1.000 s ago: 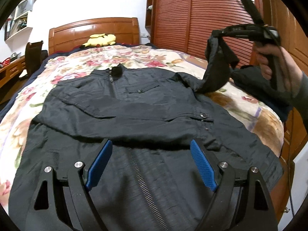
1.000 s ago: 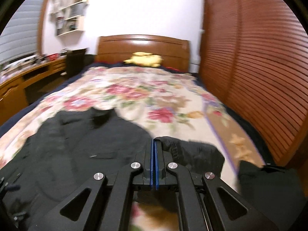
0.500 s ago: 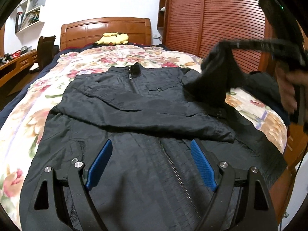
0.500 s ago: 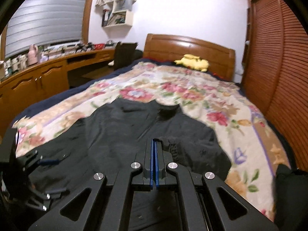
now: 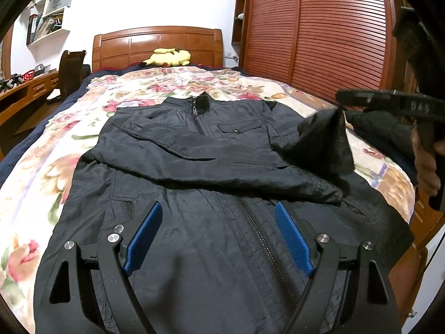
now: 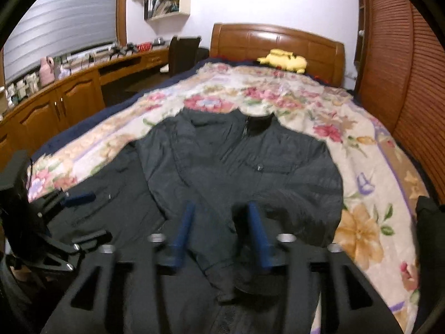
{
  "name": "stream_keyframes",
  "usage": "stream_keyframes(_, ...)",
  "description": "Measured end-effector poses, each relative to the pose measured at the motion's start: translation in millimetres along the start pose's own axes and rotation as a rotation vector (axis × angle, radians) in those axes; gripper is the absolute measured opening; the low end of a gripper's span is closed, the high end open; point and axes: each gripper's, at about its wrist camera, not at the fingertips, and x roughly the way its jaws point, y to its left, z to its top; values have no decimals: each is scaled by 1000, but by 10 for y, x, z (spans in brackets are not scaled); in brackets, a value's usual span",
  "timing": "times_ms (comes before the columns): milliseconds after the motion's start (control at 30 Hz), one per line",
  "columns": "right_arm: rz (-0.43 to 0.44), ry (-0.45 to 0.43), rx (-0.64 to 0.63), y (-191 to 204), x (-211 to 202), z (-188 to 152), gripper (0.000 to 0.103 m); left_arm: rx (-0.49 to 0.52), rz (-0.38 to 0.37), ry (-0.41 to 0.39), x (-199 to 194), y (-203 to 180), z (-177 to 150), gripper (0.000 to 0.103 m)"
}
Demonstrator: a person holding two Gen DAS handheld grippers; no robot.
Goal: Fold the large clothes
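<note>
A black zip jacket (image 5: pixel 211 164) lies front-up on the flowered bedspread (image 5: pixel 36 167), collar toward the headboard. One sleeve (image 5: pixel 250 178) lies folded across the chest. My left gripper (image 5: pixel 217 231) is open and empty, low over the jacket's hem by the zipper. My right gripper (image 6: pixel 219 228) is open, just above the jacket's right side, with the other sleeve (image 6: pixel 278 208) dropping below it. In the left wrist view that sleeve's cuff (image 5: pixel 322 142) still stands up in a peak beside the right gripper's body (image 5: pixel 389 103).
A yellow plush toy (image 5: pixel 168 57) lies by the wooden headboard. Another dark garment (image 5: pixel 386 130) sits at the bed's right edge. A slatted wardrobe (image 5: pixel 319 27) runs along the right. A desk and chair (image 6: pixel 180 53) stand left of the bed.
My right gripper carried the sleeve leftward over the jacket body, came lower, and opened, letting the sleeve go. My left gripper stayed open over the hem, shifting slightly.
</note>
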Motion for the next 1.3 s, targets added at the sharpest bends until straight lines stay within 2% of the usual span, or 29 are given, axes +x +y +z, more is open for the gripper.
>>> stream_keyframes(67,-22,-23,10,8,-85,-47,59,2,1,0,-2,-2,0,84)
stream_keyframes(167,-56,-5,24,-20,-91,-164,59,2,1,0,-1,-1,0,84)
stream_keyframes(233,-89,27,19,-40,31,-231,59,1,0,0,0,-2,0,84)
stream_keyframes(467,-144,105,119,-293,393,-372,59,8,-3,5,21,-14,1,84)
stream_keyframes(633,-122,191,196,-382,712,-401,59,7,-4,5,25,-23,-3,84)
stream_keyframes(700,-99,219,221,-388,802,-422,62,7,-4,4,18,-17,-3,84)
stream_keyframes(867,-63,242,279,-362,941,-433,63,8,-2,2,19,-26,-5,84)
stream_keyframes(967,-53,245,269,-328,1048,-424,63,6,-1,0,14,-25,-5,84)
stream_keyframes(1033,-24,248,254,-287,1086,-412,51,5,-2,-2,10,-28,-2,84)
stream_keyframes(1100,-10,248,220,-285,1114,-365,29,6,0,-3,4,-26,-2,84)
stream_keyframes(1167,-25,218,161,-194,1045,-271,15,6,4,-9,-19,-26,3,84)
stream_keyframes(1300,-13,127,93,-2,823,-10,10,2,23,-51,-161,46,12,84)
